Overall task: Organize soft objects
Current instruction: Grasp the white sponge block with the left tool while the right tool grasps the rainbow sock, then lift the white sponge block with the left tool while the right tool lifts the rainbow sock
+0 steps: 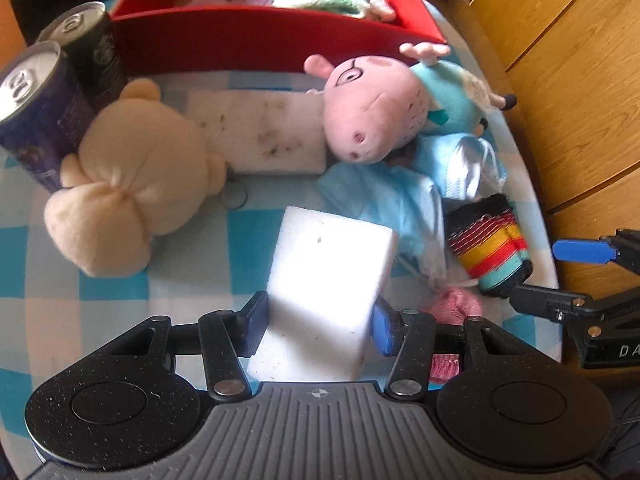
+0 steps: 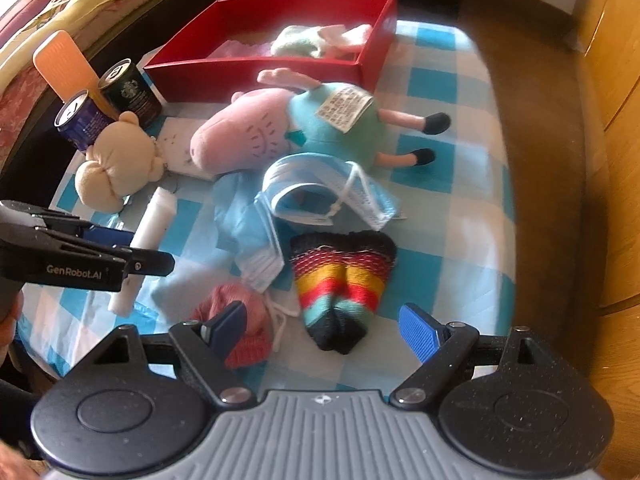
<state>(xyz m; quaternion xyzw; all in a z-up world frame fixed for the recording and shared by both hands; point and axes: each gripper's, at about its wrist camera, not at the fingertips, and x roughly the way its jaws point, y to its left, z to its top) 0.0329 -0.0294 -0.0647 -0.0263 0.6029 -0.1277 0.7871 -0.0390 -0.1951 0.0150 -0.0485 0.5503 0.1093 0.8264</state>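
From my left wrist view, my left tool (image 1: 320, 320) is clamped on the white rectangular foam sponge (image 1: 328, 276), one pad on each long side, the block tilted up off the blue-and-white checked table (image 1: 120, 300). No earlier frame tells me more, so I judge only the grip: it sits low on the block, so I should carry it steadily toward the red cardboard box (image 1: 256, 36), which lies beyond the cream plush bear (image 1: 132, 176) and the pink plush pig in a teal shirt (image 1: 376, 112), and clear its front wall before letting go.

From my right wrist view, my right tool (image 2: 324, 332) stands apart and empty, over the striped knitted sock (image 2: 340, 284), nearer me than the box (image 2: 256, 68). I should keep it out of the left tool's (image 2: 120, 248) path.
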